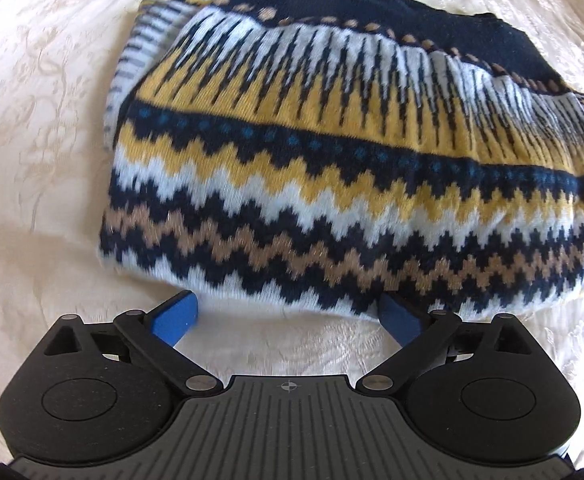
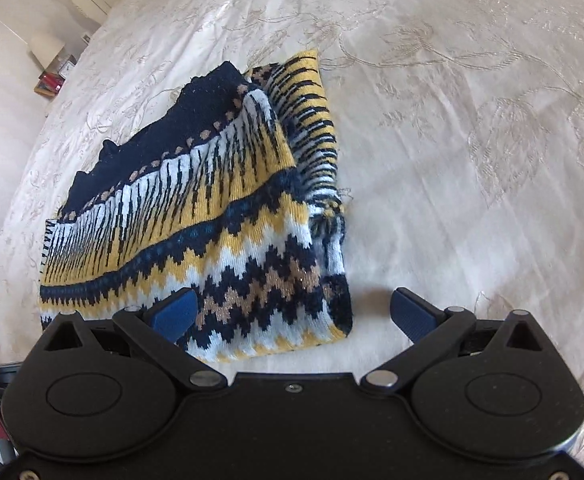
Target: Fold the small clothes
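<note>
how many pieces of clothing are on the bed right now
1: a folded patterned knit sweater lying on the cream bedspread, just ahead of both open hand-held grippers. In the right wrist view it sits left of centre. Anything beneath it would be hidden.

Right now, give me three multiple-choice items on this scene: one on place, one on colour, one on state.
1. Where does the sweater lie?
A. On the cream bedspread
B. In a basket
C. On a hanger

2. What colour are the finger pads of both grippers?
A. Red
B. Blue
C. Green

3. How do the left gripper and right gripper stand?
A. Both shut on cloth
B. One open, one shut
C. Both open, holding nothing

Answers:
1. A, the folded knit rests flat on the embroidered cover.
2. B, blue pads show in each wrist view.
3. C, each pair of fingers is spread wide with nothing between.
</note>
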The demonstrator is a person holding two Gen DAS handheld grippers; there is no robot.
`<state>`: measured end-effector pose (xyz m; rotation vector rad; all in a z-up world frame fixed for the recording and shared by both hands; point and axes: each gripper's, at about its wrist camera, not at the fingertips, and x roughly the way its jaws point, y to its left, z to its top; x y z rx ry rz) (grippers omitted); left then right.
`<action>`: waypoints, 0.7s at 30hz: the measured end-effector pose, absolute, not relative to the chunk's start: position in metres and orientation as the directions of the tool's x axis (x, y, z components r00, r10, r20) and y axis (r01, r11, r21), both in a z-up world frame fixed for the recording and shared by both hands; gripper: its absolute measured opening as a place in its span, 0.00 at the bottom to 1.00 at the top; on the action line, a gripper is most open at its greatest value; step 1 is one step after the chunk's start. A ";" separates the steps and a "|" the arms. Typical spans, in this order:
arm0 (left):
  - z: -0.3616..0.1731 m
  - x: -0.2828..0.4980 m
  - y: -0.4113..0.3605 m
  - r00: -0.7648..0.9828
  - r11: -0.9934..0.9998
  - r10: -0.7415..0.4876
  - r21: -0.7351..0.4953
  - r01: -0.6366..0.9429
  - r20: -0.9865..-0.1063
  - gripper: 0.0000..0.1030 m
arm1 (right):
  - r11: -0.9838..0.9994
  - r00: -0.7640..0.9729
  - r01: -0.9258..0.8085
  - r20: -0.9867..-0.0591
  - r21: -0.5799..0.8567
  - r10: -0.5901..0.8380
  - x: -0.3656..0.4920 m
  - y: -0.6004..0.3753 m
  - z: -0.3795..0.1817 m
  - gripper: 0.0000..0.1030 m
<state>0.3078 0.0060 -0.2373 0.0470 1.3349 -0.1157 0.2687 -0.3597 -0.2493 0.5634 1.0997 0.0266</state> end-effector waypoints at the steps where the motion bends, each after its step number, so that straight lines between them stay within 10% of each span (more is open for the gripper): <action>1: -0.239 0.305 0.007 0.225 0.994 -0.055 -0.032 0.103 -0.973 0.99 | 0.857 0.469 0.248 -0.830 0.452 0.302 0.271 -0.361 -0.250 1.00; 21: -0.256 0.293 0.001 0.219 0.992 -0.004 0.025 0.126 -0.976 1.00 | 0.710 0.429 0.179 -0.703 0.681 0.567 0.344 -0.387 -0.285 1.00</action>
